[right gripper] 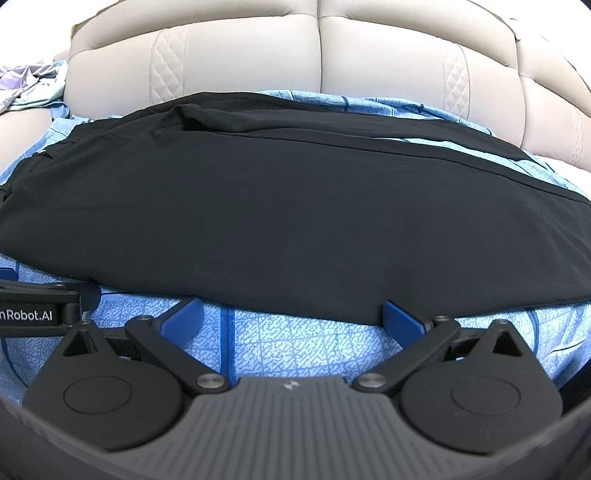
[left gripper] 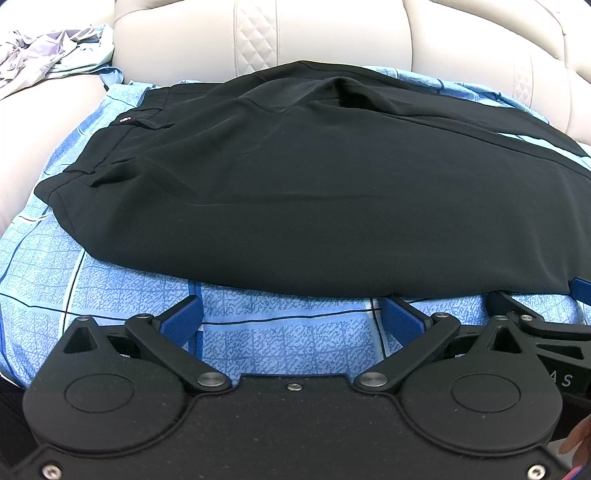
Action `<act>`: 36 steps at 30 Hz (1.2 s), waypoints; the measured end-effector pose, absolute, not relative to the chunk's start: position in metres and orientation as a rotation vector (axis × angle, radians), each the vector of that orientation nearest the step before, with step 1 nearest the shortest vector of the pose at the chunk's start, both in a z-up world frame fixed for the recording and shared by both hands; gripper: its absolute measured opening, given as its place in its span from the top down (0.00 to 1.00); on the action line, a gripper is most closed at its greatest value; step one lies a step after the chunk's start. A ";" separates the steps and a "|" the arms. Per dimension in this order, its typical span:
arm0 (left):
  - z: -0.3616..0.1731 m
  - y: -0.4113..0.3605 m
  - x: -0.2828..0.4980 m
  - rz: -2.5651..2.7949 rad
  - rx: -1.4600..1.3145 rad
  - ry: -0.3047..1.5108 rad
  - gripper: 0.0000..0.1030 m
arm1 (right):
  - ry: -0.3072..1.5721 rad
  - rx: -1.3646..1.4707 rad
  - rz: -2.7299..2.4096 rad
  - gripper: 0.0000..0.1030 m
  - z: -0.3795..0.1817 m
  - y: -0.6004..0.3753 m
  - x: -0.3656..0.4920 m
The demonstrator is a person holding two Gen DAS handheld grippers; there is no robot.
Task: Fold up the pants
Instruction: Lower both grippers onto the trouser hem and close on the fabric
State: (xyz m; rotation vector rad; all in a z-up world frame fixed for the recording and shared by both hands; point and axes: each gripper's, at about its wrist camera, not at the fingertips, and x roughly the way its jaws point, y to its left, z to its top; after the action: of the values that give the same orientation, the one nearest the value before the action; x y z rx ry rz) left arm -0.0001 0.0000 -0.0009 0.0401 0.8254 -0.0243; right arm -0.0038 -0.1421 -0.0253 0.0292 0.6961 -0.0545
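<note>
Black pants (left gripper: 314,192) lie folded lengthwise on a blue patterned sheet (left gripper: 110,288), waistband at the left, legs running off to the right. They also fill the right wrist view (right gripper: 295,221). My left gripper (left gripper: 291,314) is open and empty, just in front of the pants' near edge. My right gripper (right gripper: 291,314) is open and empty, its right fingertip (right gripper: 397,314) touching the near edge of the fabric. The right gripper shows at the right edge of the left wrist view (left gripper: 546,325); the left gripper shows at the left edge of the right wrist view (right gripper: 40,310).
The sheet covers the seat of a beige leather sofa (left gripper: 332,33), whose quilted backrest (right gripper: 369,51) rises behind the pants. A crumpled pile of pale clothes (left gripper: 48,55) lies at the far left.
</note>
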 end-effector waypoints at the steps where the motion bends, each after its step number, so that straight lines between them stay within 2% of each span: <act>1: 0.000 0.000 0.000 -0.026 0.041 0.830 0.00 | 0.693 0.029 -0.055 0.00 -0.026 -0.142 -0.004; 7: 0.018 0.001 0.011 -0.081 0.077 0.948 0.00 | 0.721 0.033 -0.024 0.00 -0.011 -0.150 -0.007; 14: 0.078 0.024 0.034 -0.099 0.047 0.817 0.00 | 0.587 0.153 -0.111 0.00 0.028 -0.208 0.012; 22: 0.121 0.070 0.153 0.096 -0.030 0.758 0.00 | 0.571 0.287 -0.321 0.00 0.066 -0.316 0.113; 29: 0.110 0.122 0.283 0.303 -0.258 0.807 0.00 | 0.683 0.525 -0.413 0.00 0.072 -0.421 0.239; 36: 0.067 0.166 0.382 0.490 -0.368 0.835 0.00 | 0.809 0.431 -0.515 0.00 0.040 -0.461 0.348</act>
State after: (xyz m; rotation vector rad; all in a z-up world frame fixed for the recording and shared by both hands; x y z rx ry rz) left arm 0.3820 0.1658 0.0674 -0.3679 0.8350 0.4903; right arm 0.3478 -0.4613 0.0400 0.4311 0.8093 -0.5154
